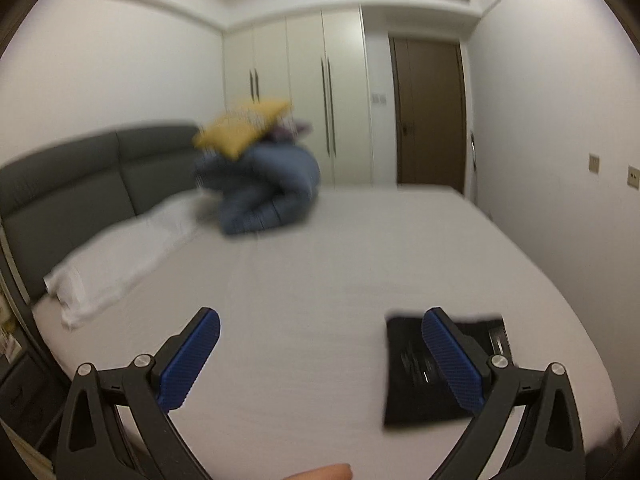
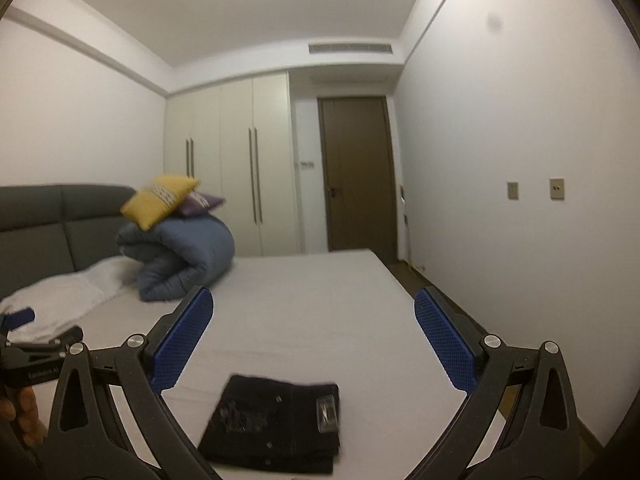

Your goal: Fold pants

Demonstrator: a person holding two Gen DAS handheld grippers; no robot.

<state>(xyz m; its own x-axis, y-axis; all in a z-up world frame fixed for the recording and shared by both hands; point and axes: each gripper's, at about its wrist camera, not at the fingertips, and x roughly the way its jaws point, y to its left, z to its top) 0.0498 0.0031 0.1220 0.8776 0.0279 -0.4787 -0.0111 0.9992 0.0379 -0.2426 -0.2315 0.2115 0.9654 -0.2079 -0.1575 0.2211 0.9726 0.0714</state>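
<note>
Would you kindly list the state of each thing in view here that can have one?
black pants: folded into a compact stack, lying flat on the bed, nothing gripping them
left gripper: jaws wide open, empty
right gripper: jaws wide open, empty, above the pants
blue duvet: rolled up
yellow cushion: tilted on the duvet
wardrobe doors: closed
brown door: closed

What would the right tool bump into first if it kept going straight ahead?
Probably nothing close: the right tool is open and aims over the folded black pants, so the bed farther on or the wardrobe comes first; depth is unclear.
</note>
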